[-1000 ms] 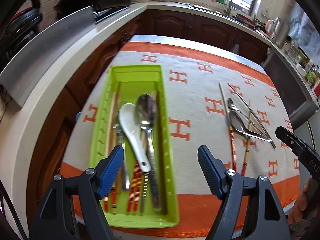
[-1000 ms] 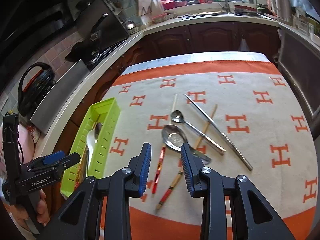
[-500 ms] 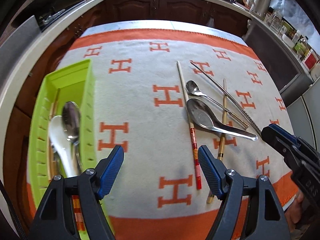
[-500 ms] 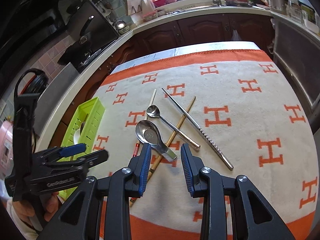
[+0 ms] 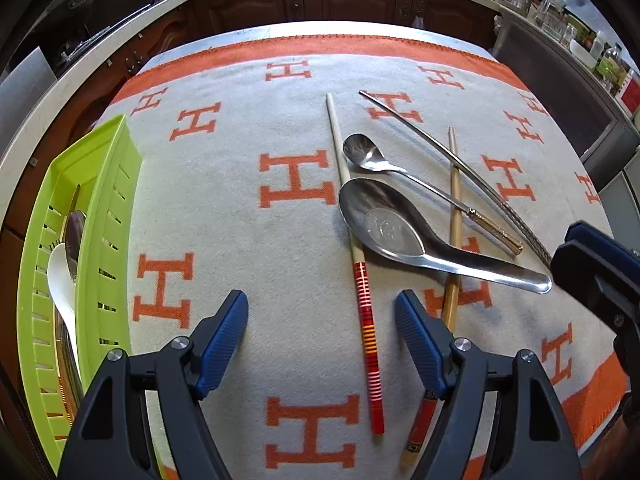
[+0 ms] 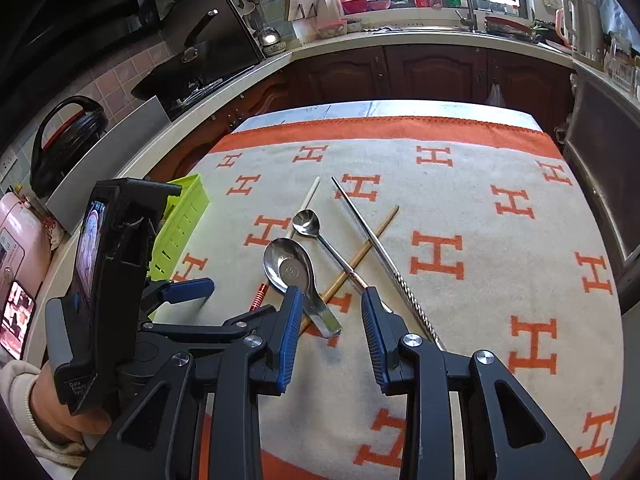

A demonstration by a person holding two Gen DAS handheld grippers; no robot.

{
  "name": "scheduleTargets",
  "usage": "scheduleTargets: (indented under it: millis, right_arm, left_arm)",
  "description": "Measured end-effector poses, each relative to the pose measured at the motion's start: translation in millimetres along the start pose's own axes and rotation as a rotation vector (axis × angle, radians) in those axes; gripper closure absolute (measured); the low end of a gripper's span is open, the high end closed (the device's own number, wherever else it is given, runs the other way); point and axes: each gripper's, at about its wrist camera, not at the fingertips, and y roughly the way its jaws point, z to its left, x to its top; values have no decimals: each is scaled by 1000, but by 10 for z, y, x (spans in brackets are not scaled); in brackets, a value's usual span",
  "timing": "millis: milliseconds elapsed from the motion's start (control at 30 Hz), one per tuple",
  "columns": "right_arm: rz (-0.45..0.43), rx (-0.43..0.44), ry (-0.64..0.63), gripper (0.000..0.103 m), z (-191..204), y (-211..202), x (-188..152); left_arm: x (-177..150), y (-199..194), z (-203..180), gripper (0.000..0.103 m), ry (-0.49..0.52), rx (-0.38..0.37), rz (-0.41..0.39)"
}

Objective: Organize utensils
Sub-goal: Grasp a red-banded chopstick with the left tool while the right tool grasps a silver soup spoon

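Both grippers point steeply down over the red-striped chopstick [image 5: 366, 320]. The left gripper [image 5: 322, 340] has wide, empty jaws straddling it. The right gripper [image 6: 330, 332], jaws partly open and empty, hangs just right of it above the steel soup spoon [image 6: 294, 274].

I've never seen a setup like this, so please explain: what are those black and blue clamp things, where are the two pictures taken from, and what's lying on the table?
No robot here: a person holds a two-finger clamp in each hand, each carrying a fisheye camera that looks along its fingers. One picture comes from the left gripper, the other from the right gripper. Both stand open and hold nothing. On the orange and cream cloth lie a large metal spoon, a small spoon, a metal chopstick and two wooden chopsticks, one with red bands. A green tray at the left already holds a white spoon.
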Motion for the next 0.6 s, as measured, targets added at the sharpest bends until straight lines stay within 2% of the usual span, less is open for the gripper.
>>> scheduleTargets:
  millis: [167,267,400,433,567,600]
  right_arm:
    - [8,9,-15,72,1,29,1]
    - [9,12,-40,72,48,41,41]
    - [7,15,-78,72,136,76,105]
    - [8,17,-89,72,161,96,119]
    - [26,8,-135,72,234,216,142]
    - [34,5,-147,72,249,257,142]
  left_arm:
    - [-22,-8,19,30,8,-7,-40]
    - [-42,-20,45,36,12,-7,-67]
    - [-28,-51,175,65,-13,6,-91]
    - [-24,-53,216,68,-23,9,-98]
    - [-25,-34,224,66,-9,38,-125]
    - [-24,-30,214,60,-2,57,-133]
